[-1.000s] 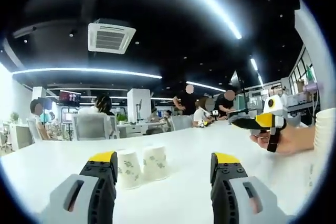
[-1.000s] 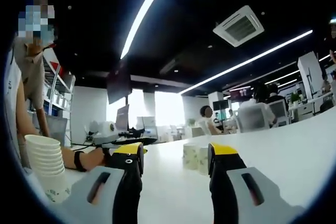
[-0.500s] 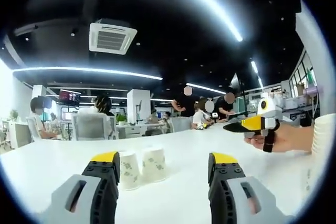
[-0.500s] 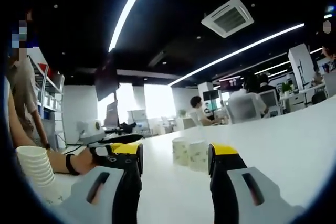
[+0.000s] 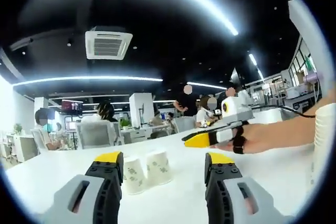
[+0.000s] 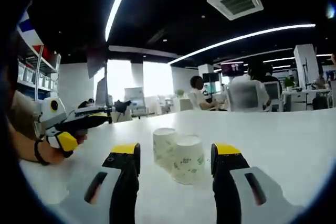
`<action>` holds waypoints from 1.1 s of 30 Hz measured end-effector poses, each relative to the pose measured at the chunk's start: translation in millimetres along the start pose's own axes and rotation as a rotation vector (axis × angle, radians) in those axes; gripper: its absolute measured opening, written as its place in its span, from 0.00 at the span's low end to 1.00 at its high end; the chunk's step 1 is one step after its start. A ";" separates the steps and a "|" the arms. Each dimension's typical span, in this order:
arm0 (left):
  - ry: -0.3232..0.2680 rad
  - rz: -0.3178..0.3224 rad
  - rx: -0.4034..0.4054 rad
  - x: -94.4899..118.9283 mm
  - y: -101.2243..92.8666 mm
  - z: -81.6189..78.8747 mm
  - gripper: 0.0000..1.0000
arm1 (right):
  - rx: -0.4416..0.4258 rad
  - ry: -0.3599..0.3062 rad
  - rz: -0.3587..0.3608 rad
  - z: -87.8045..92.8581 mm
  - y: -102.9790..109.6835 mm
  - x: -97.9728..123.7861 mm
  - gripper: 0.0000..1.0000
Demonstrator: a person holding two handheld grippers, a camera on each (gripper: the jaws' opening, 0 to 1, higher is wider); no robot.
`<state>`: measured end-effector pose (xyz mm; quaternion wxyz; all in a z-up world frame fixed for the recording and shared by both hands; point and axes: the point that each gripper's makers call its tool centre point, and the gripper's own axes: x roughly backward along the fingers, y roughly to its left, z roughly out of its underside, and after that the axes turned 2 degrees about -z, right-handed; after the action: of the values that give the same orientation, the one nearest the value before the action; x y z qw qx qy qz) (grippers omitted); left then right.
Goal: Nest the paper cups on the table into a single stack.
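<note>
Our jaws on both sides stand spread with nothing between them. In the right gripper view, the right gripper [image 6: 176,156] looks straight at two loose paper cups [image 6: 178,155] standing upside down on the white tabletop [image 6: 294,140], touching side by side; the nearer cup [image 6: 188,158] sits dead ahead in the gap between the jaws, and the farther cup [image 6: 163,147] lies just behind it and to the left. In the left gripper view, the left gripper [image 5: 163,163] sees the same pair ahead but nearer its left jaw, with the right gripper crossing in from the right, held in a hand [image 5: 247,141]. A stack of nested cups [image 5: 324,140] stands upright at the far right edge of that view, well apart from the pair.

We judge the right gripper better lined up: the cups' axes stand vertical, so a level close around the nearer cup's wall should do.
</note>
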<state>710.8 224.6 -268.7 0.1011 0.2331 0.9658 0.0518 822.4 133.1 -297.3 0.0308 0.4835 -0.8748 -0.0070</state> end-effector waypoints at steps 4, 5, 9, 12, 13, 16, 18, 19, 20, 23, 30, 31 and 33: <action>0.000 0.001 0.016 -0.4 -0.2 2.7 0.66 | 0.030 0.078 -0.025 12.7 -11.8 -25.8 0.59; -0.001 0.001 0.022 -0.6 -0.2 3.0 0.66 | 0.036 0.087 -0.023 15.1 -11.0 -29.5 0.59; -0.003 0.003 0.024 -0.3 -2.3 2.1 0.64 | 0.049 0.100 -0.009 20.9 -14.5 -43.3 0.58; -0.005 0.007 0.020 0.0 -4.5 1.7 0.63 | 0.051 0.096 0.015 22.5 -13.8 -49.9 0.58; -0.004 0.008 0.019 0.1 -4.8 1.9 0.63 | 0.054 0.101 0.017 23.8 -13.4 -52.0 0.58; -0.004 0.009 0.019 0.6 -4.6 1.7 0.63 | 0.062 0.120 0.011 27.5 -12.8 -58.2 0.54; -0.007 0.006 0.025 1.0 -2.7 1.0 0.63 | 0.074 0.128 0.007 28.2 -14.1 -58.3 0.45; -0.009 0.005 0.030 1.2 -1.8 0.6 0.63 | 0.074 0.125 0.005 27.4 -12.6 -56.3 0.41; -0.010 0.003 0.035 1.2 -1.4 0.4 0.63 | 0.063 0.111 0.005 24.7 -13.3 -55.1 0.41; -0.014 0.002 0.051 0.5 1.3 0.2 0.62 | 0.040 0.092 0.014 20.9 -13.3 -45.5 0.40; -0.019 0.001 0.055 1.4 1.7 -1.3 0.62 | 0.022 0.040 -0.002 3.8 -0.3 -15.3 0.40; -0.019 -0.001 0.057 1.3 2.3 -1.3 0.62 | 0.020 0.027 -0.012 0.4 9.0 -7.1 0.40; -0.018 -0.002 0.061 0.4 3.4 0.0 0.62 | 0.022 -0.003 -0.038 -6.1 25.7 6.2 0.40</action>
<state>711.9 227.8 -268.2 0.1027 0.2357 0.9662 0.0199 797.7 141.6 -289.8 0.0239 0.5004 -0.8655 0.0015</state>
